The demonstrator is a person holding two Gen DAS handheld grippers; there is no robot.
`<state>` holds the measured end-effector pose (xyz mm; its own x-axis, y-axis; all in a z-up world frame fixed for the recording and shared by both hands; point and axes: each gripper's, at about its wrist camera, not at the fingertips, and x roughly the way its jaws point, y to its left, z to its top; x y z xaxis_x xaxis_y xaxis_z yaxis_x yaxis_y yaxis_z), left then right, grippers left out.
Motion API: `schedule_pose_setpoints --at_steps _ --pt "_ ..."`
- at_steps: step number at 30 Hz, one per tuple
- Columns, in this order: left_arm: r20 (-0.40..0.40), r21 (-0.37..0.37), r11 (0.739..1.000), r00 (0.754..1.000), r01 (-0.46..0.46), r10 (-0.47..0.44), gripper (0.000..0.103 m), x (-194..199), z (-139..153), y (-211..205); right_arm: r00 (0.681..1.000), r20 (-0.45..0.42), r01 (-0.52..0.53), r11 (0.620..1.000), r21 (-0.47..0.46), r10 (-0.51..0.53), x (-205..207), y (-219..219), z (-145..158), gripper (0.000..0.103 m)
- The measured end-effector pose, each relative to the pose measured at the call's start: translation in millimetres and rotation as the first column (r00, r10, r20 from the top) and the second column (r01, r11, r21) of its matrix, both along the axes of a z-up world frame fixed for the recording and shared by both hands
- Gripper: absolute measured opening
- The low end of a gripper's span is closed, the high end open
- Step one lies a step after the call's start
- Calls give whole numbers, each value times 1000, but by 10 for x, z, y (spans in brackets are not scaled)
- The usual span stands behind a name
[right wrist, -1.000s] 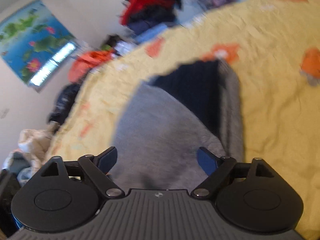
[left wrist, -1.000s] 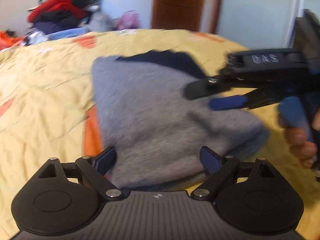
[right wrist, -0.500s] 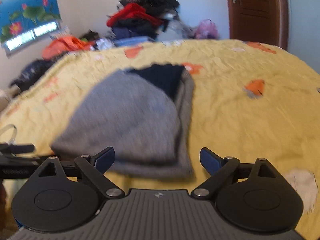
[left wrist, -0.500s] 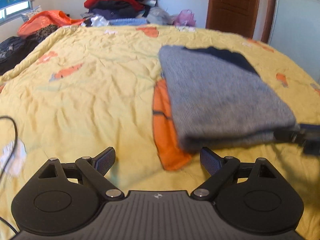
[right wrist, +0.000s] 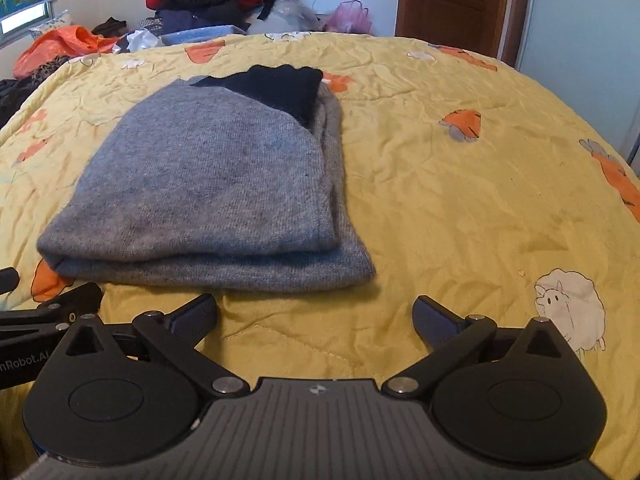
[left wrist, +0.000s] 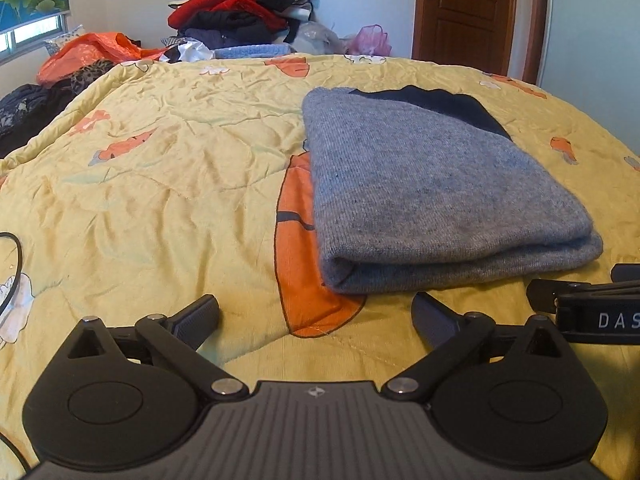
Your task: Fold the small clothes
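Observation:
A grey knit garment [left wrist: 432, 196] lies folded on the yellow bedspread [left wrist: 160, 184], with a dark navy part showing at its far end [left wrist: 436, 102]. In the right wrist view the same folded garment [right wrist: 216, 184] lies ahead and to the left. My left gripper [left wrist: 316, 312] hovers just short of the garment's near edge, its jaws opening wide with nothing between them. My right gripper [right wrist: 316, 312] is likewise back from the near edge, jaws opening, with only bedspread between them. Each gripper shows at the edge of the other's view: the right gripper [left wrist: 588, 304] and the left gripper [right wrist: 48, 312].
A heap of red and dark clothes [left wrist: 244, 8] and orange fabric [left wrist: 92, 52] sit beyond the bed's far edge. A brown door [left wrist: 472, 12] stands at the back right. A black cable [left wrist: 12, 268] lies at the left. Bedspread [right wrist: 480, 184] spreads wide to the garment's right.
Both grippers have drawn back from over the grey garment toward its near edge and levelled out. Their jaws stand wider apart. The garment now lies folded and untouched.

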<state>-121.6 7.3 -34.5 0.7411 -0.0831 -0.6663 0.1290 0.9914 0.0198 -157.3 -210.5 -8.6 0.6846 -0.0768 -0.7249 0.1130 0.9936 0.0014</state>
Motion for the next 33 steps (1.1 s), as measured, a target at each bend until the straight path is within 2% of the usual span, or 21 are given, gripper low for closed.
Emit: schedule_pose_setpoints --at_steps 6,33 --pt "3 0 1000 1000 1 -1 103 -8 -9 -4 997 79 14 1000 -10 -13 -128 26 -54 103" --pt "8 -3 1000 1000 -5 5 103 0 -10 -9 995 101 11 1000 -13 -10 -163 40 -76 103"
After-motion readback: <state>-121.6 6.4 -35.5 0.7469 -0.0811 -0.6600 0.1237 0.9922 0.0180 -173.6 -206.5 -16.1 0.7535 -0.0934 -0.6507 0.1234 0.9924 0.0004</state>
